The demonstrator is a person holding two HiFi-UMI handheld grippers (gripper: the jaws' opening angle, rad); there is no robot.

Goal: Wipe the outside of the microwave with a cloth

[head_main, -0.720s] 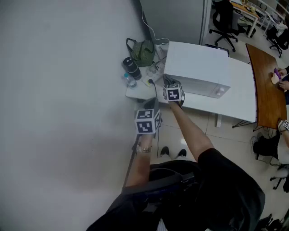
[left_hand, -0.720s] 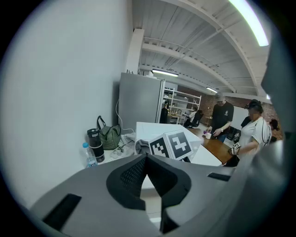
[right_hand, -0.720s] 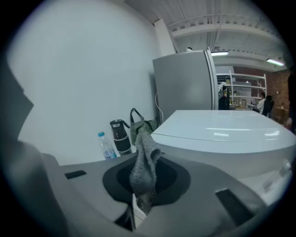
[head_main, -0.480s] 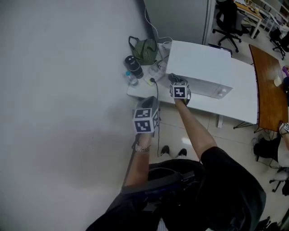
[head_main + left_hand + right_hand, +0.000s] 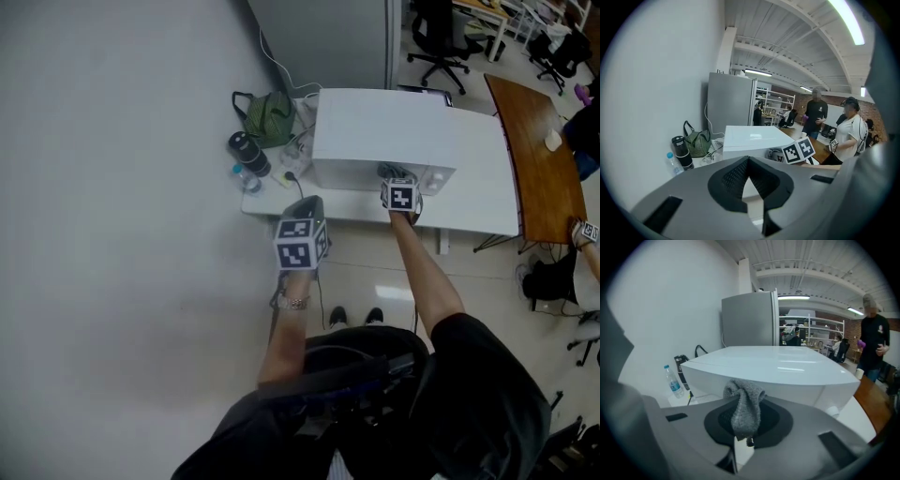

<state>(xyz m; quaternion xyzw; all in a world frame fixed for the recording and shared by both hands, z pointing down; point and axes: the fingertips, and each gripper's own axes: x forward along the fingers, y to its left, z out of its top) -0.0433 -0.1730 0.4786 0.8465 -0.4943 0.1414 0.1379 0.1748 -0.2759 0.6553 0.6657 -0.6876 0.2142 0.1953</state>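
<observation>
The white microwave (image 5: 384, 131) stands on a white table (image 5: 478, 202); it also shows as the white box (image 5: 752, 138) in the left gripper view and fills the right gripper view (image 5: 787, 371). My right gripper (image 5: 397, 180) is shut on a grey cloth (image 5: 744, 406) and held against the microwave's front face, right of its middle. My left gripper (image 5: 307, 208) hangs in front of the table's left part, jaws shut with nothing between them, away from the microwave.
A green bag (image 5: 267, 114), a dark flask (image 5: 246, 150) and a water bottle (image 5: 246, 178) sit on the table left of the microwave, with cables. A wooden table (image 5: 525, 141), office chairs and people lie to the right. A grey cabinet (image 5: 729, 105) stands behind.
My right gripper with the cloth has slid rightwards along the microwave's front face. The left gripper has stayed about where it was.
</observation>
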